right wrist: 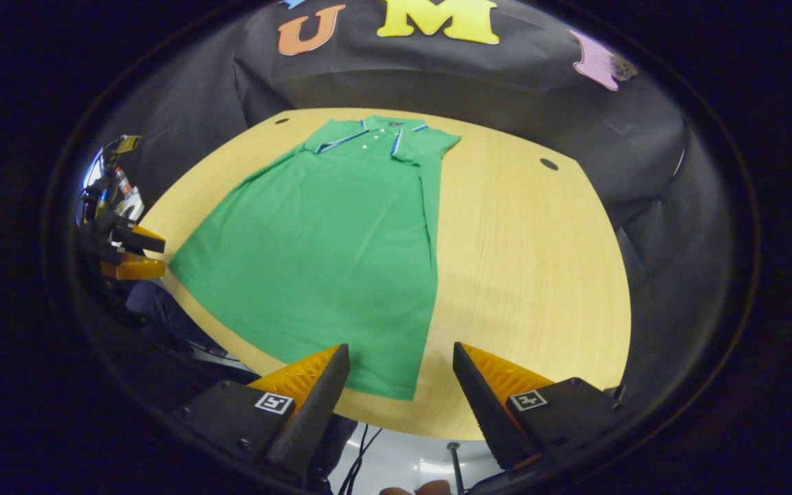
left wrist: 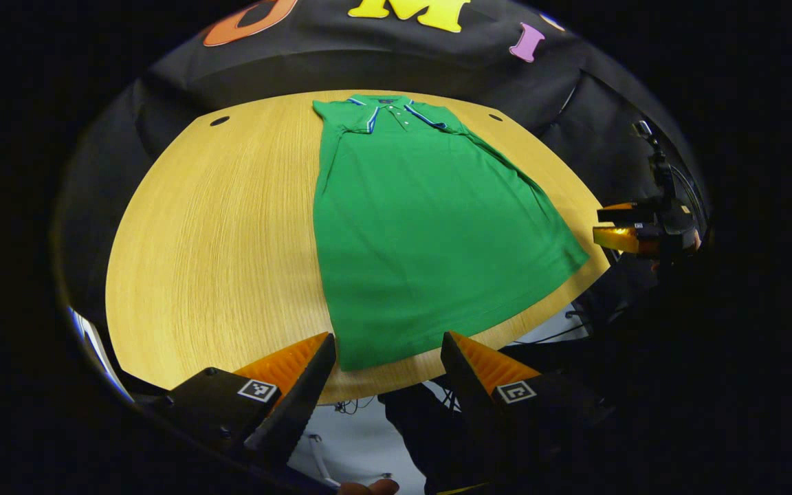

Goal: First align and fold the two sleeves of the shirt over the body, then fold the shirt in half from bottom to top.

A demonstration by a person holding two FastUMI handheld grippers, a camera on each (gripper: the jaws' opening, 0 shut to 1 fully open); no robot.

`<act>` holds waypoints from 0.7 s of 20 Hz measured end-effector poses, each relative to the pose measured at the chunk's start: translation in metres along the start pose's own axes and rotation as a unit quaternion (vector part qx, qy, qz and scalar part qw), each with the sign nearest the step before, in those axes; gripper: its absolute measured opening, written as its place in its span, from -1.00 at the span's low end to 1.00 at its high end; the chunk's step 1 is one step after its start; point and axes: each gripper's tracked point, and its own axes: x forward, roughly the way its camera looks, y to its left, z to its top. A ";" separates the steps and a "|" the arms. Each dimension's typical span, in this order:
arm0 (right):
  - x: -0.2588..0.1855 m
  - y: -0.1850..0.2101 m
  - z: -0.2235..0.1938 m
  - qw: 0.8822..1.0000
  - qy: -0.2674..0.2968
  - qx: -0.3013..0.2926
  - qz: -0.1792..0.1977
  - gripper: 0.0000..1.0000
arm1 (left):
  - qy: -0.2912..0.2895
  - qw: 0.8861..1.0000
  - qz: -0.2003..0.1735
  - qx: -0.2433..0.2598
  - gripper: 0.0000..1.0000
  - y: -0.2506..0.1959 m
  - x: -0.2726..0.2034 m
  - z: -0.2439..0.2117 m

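On the wooden worktop (left wrist: 217,227) lies the green shirt (left wrist: 423,240), flat, sleeves folded in, collar at 12 o'clock. Left gripper (left wrist: 388,375) and right gripper (right wrist: 401,381) hang by its hem, jaws spread wide, holding nothing.

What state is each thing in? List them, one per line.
Green polo shirt: flat on table, sleeves folded in, bottom half unfolded.
Left hand-held gripper: open, at the hem's corner, holding nothing.
Right hand-held gripper: open, at the hem's other corner, holding nothing.
Round wooden table: bearing the shirt.
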 end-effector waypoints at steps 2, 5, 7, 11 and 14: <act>0.004 0.006 -0.009 1.000 0.010 -0.011 0.003 0.86 | -0.001 1.000 0.004 -0.006 0.99 -0.001 0.005 -0.005; 0.014 0.009 -0.013 0.999 0.018 -0.029 0.002 0.96 | -0.003 1.000 0.019 -0.005 0.99 0.004 0.011 -0.005; 0.021 0.007 -0.013 0.999 0.022 -0.034 -0.003 0.96 | 0.000 1.000 0.028 -0.006 0.99 0.007 0.015 -0.006; 0.031 0.008 -0.018 0.999 0.032 -0.027 -0.006 0.86 | 0.003 0.999 0.049 0.001 0.98 0.010 0.018 -0.005; 0.034 0.008 -0.019 0.999 0.036 -0.018 -0.003 0.96 | 0.013 0.997 0.069 0.038 0.96 0.011 0.020 -0.007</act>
